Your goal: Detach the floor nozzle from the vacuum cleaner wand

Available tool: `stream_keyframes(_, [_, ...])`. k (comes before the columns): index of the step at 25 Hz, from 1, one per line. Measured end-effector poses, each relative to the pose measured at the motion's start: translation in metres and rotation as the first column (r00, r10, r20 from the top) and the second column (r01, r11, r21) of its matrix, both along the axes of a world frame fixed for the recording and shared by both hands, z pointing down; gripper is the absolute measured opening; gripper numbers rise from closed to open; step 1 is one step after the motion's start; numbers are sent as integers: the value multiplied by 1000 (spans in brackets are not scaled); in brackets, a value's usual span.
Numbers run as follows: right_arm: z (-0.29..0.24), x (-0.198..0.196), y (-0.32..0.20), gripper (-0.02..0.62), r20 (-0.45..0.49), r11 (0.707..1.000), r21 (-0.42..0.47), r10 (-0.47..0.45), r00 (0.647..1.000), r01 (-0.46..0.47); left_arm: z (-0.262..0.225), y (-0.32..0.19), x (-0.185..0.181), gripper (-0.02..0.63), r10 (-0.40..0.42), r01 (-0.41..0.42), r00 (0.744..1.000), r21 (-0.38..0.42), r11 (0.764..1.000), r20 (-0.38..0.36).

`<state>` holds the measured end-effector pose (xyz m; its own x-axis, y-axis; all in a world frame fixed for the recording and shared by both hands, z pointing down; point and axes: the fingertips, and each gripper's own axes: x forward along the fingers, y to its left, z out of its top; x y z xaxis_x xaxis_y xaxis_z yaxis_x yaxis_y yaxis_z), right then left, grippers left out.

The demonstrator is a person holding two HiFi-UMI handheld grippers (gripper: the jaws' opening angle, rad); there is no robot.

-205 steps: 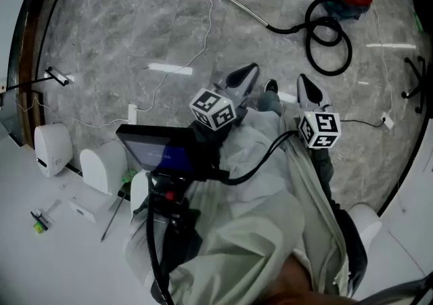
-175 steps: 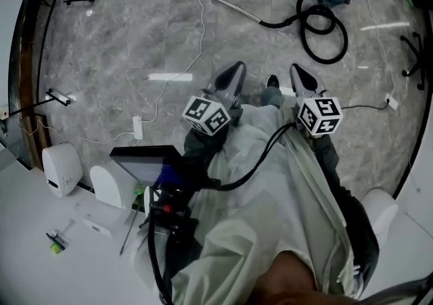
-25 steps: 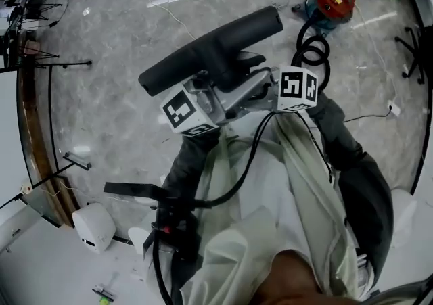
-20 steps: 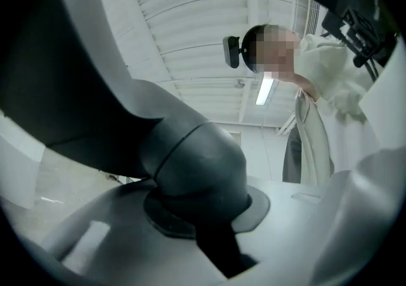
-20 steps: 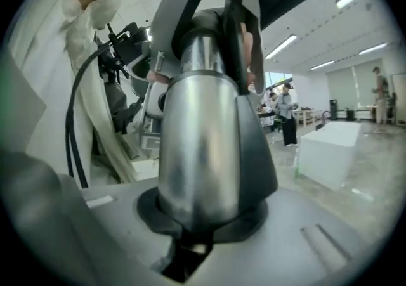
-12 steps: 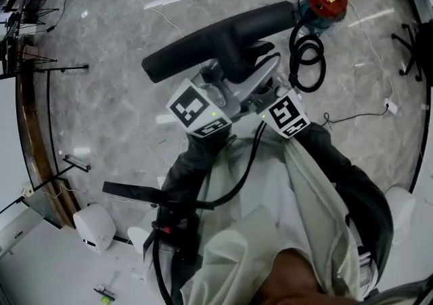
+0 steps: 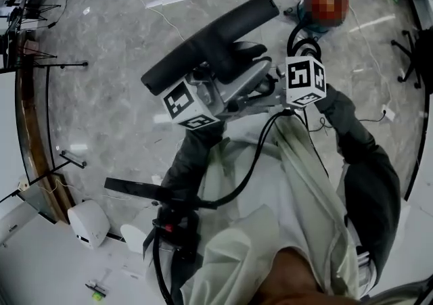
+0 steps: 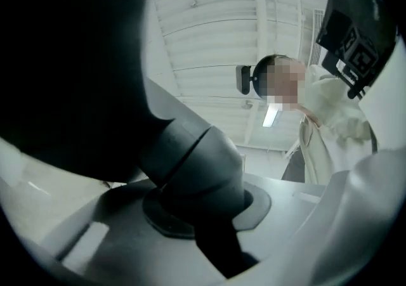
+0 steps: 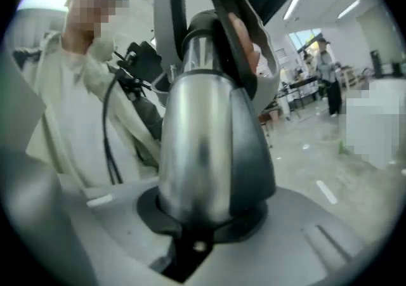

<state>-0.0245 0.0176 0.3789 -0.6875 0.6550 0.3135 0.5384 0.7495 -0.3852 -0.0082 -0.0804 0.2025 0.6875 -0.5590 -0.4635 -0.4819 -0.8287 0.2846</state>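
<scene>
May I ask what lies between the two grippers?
The chrome wand, joining the neck of the floor nozzle; the right gripper view shows it.

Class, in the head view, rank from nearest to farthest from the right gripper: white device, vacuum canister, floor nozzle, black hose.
From the right gripper, gripping the wand:
1. floor nozzle, aloft, just left.
2. black hose, floor, just beyond.
3. vacuum canister, farther, top right.
4. white device, far lower left.

Both arms reach forward, and the grippers meet just above the head view's centre. The left gripper (image 7: 215,80), its left forearm (image 7: 193,158) rising from 7 o'clock, clamps the floor nozzle (image 7: 210,43) by its neck. The right gripper (image 7: 270,87), its right forearm (image 7: 348,128) coming from 4 o'clock, pinches the wand (image 9: 200,139), pointing toward 9 o'clock.
</scene>
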Motion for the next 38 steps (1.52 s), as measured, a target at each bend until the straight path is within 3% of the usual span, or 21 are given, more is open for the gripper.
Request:
stream_keyframes(2, [7, -18, -15, 71, 30, 964, 136, 227, 973, -229, 4, -4, -4, 77, -65, 67, 996, -37, 997, 61])
stream_keyframes(3, [9, -26, -23, 71, 65, 914, 202, 346, 936, -352, 6, -5, -4, 72, -86, 92, 991, -53, 994, 106])
stream_keyframes(6, [10, -45, -50, 69, 189, 707, 314, 607, 772, -633, 10, -11, -10, 71, -177, 202, 962, -104, 974, 209])
stream_keyframes(8, [11, -54, -58, 69, 214, 630, 333, 674, 707, -701, 14, -17, -21, 71, -231, 267, 945, -140, 953, 229])
stream_keyframes(10, [12, -58, -53, 69, 196, 650, 330, 662, 723, -685, 15, -15, -28, 71, -234, 270, 947, -152, 951, 219])
stream_keyframes(13, [13, -50, -28, 81, 162, 781, 293, 528, 833, -552, 10, 7, -14, 75, -120, 136, 974, -73, 988, 195])
stream_keyframes(16, [14, -28, 0, 81, 133, 912, 250, 300, 945, -325, 9, 37, 17, 78, 83, -92, 973, 34, 995, 217])
stream_keyframes(19, [25, 1, 23, 83, 71, 981, 192, 18, 997, -31, 13, 54, 39, 78, 219, -242, 947, 73, 968, 234])
stream_keyframes(21, [26, 12, 30, 84, 39, 985, 129, -117, 992, 111, 15, 46, 39, 78, 202, -217, 961, 62, 974, 188])
stream_keyframes(22, [26, 10, 26, 84, 25, 989, 114, -101, 995, 98, 15, 36, 33, 78, 153, -162, 976, 48, 986, 154])
stream_keyframes(24, [29, -10, 6, 71, 14, 984, 146, 99, 995, -100, 19, 15, 13, 77, 23, -22, 992, -7, 1000, 120])
stream_keyframes(25, [29, -21, -5, 71, 31, 954, 180, 240, 970, -242, 21, 8, 4, 75, -39, 44, 991, -39, 998, 126])
stream_keyframes(26, [28, -30, -15, 71, 63, 898, 215, 379, 923, -383, 22, 4, -2, 74, -90, 101, 986, -68, 993, 142])
stream_keyframes(29, [18, -45, -43, 69, 165, 659, 301, 676, 718, -689, 20, -6, -15, 72, -186, 217, 961, -142, 966, 204])
stream_keyframes(30, [16, -48, -48, 69, 182, 601, 317, 721, 669, -734, 20, -8, -18, 72, -206, 243, 954, -161, 957, 219])
stream_keyframes(31, [16, -51, -49, 69, 190, 573, 326, 739, 646, -752, 20, -9, -21, 72, -216, 258, 949, -173, 951, 228])
stream_keyframes(32, [17, -53, -48, 69, 191, 574, 329, 737, 649, -749, 20, -8, -22, 72, -210, 251, 951, -173, 952, 228])
stream_keyframes(33, [17, -53, -44, 69, 189, 599, 329, 715, 673, -730, 18, -3, -20, 72, -178, 213, 959, -151, 965, 220])
stream_keyframes(35, [16, -48, -27, 80, 185, 693, 334, 616, 766, -639, 11, 22, -3, 76, -20, 28, 979, -37, 999, 201])
stream_keyframes(36, [15, -42, -16, 81, 180, 751, 341, 538, 823, -566, 7, 39, 8, 78, 75, -84, 974, 34, 996, 212])
stream_keyframes(38, [15, -28, 7, 83, 147, 861, 342, 346, 927, -376, 2, 68, 28, 78, 221, -262, 938, 130, 956, 267])
